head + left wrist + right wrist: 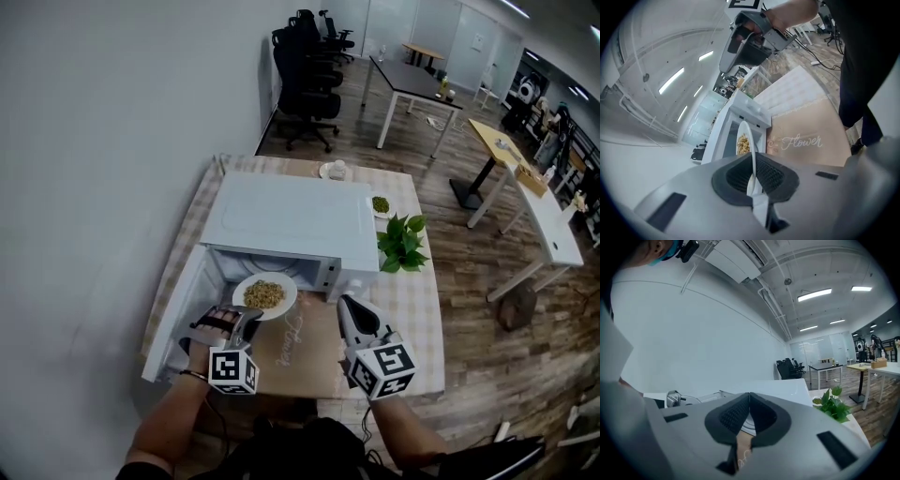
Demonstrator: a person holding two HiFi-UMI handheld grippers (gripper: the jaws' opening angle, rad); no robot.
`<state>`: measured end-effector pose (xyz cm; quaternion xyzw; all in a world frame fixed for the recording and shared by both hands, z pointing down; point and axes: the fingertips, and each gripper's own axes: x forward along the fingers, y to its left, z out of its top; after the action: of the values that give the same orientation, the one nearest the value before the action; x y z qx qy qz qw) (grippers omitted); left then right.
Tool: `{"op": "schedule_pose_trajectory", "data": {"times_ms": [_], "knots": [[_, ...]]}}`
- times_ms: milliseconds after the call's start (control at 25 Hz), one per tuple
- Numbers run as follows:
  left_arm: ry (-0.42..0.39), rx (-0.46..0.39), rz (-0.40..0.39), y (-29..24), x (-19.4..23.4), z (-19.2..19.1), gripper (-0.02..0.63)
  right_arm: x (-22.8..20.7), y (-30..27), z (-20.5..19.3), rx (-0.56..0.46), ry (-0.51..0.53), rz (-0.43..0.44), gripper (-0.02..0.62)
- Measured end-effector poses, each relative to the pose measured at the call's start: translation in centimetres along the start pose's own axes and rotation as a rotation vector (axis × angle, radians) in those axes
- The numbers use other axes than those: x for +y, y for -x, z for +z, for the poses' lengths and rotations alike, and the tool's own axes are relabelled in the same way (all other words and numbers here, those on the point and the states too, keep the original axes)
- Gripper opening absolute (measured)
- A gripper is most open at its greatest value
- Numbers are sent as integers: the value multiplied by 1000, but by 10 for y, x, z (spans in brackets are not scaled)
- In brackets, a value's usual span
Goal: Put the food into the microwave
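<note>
A white plate (pixel 277 306) of yellowish food (pixel 263 293) hangs at the mouth of the white microwave (pixel 291 220), whose door (pixel 176 314) stands swung out to the left. My left gripper (pixel 249 321) is shut on the plate's near rim. In the left gripper view the plate (pixel 751 157) runs edge-on between the pads, and the food (pixel 744 143) shows beyond them. My right gripper (pixel 345 303) is shut and holds nothing, hovering over the tan mat (pixel 305 354) right of the plate. In its own view the right gripper (pixel 749 395) has its pads together.
A potted green plant (pixel 403 242) stands at the microwave's right. Behind the plant sits a small dish of green food (pixel 380 204), and a white dish (pixel 333 170) sits at the table's far edge. Office chairs and desks stand beyond the table.
</note>
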<state>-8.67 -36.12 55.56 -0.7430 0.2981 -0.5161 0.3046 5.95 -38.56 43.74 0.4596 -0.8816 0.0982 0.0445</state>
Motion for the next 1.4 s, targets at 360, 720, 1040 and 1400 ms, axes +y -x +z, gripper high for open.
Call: {"op": "schedule_pose_trajectory", "data": {"times_ms": [360, 720, 1040, 1400], "knots": [[2, 46, -35, -64, -19, -19, 20, -28, 0, -10, 28, -6, -34, 9], [30, 105, -38, -110, -24, -46, 20, -50, 1, -18, 52, 2, -65, 9], [-16, 120, -58, -141, -28, -53, 20, -63, -2, -33, 85, -12, -80, 9], [-46, 131, -66, -167, -32, -62, 20, -74, -1, -41, 111, -13, -93, 9]]}}
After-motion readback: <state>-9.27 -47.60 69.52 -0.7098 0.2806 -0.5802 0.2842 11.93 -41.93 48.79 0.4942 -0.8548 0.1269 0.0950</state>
